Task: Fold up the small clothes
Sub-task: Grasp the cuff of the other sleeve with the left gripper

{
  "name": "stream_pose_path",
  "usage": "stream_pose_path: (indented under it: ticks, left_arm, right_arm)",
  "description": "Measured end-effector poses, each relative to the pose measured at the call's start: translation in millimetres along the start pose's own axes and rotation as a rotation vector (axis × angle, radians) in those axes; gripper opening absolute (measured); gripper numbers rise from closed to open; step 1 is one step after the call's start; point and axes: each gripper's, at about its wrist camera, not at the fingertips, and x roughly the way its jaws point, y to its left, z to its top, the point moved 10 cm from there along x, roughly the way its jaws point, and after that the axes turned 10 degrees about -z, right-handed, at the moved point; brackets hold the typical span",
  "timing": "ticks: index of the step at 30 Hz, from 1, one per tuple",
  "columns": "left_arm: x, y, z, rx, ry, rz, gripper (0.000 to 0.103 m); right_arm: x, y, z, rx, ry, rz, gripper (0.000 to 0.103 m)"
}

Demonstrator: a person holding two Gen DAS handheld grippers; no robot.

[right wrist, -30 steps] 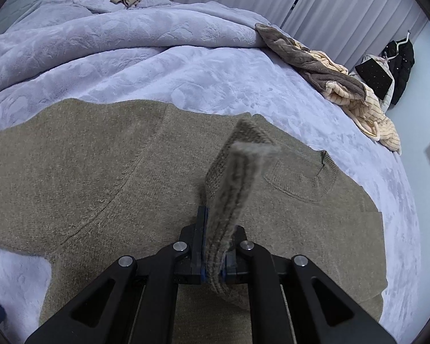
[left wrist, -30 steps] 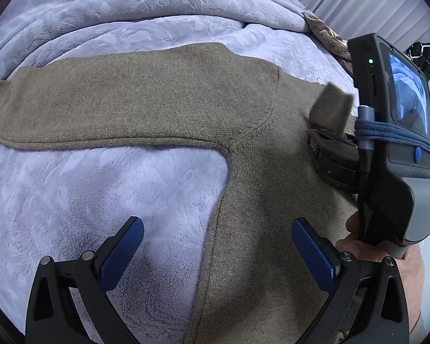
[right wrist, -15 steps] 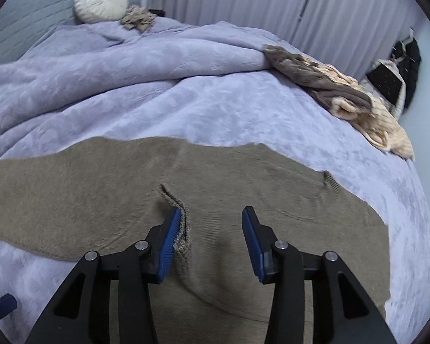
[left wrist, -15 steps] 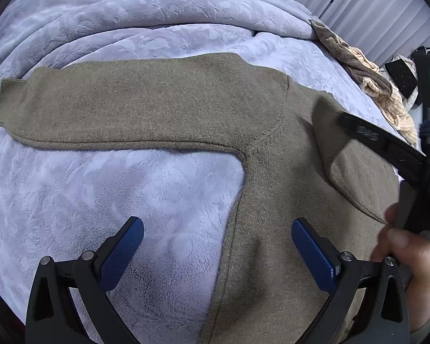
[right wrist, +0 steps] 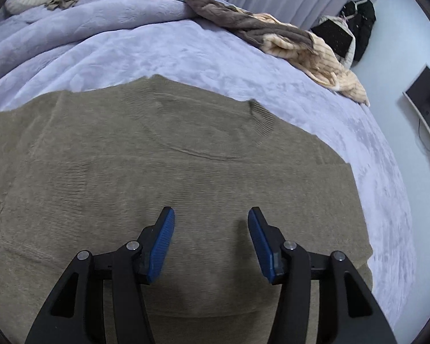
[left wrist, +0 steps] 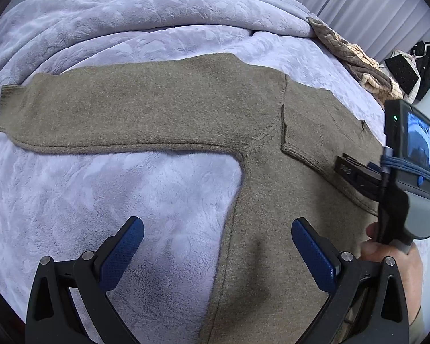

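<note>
Mostly flat olive knit sweater (right wrist: 186, 172); plush lavender blanket (left wrist: 114, 200) beneath.

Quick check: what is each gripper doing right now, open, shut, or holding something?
Left gripper: open, holding nothing, above the edge of the sweater.
Right gripper: jaws opening, nothing between them, over the sweater.

The sweater (left wrist: 163, 109) runs off the bottom edge, its hem unseen, and its far sleeve is folded in under the right gripper's (left wrist: 355, 172) body; the small screen (left wrist: 420, 140) there is too blurred to read
</note>
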Motion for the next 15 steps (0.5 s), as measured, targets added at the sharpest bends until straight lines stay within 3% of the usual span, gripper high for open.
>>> stream_pose_path:
  ticks: [5,9,11,15]
  left_arm:
    - [-2,12,-1,-0.023,-0.003,0.011,0.103]
    - [-9,29,2,-0.029,-0.017,0.024,0.103]
    - [-13,48,7,-0.059,-0.030,0.038,0.103]
    - [-29,112,29,-0.213,-0.089,0.041,0.103]
  right_arm:
    - [-34,50,8,-0.110,-0.089,-0.017,0.059]
    - [-68,86,7,-0.148,-0.123,0.204,0.060]
    - [-85,91,9,-0.144,-0.149,0.295,0.069]
    - [-99,85,8,-0.140,-0.169,0.310,0.070]
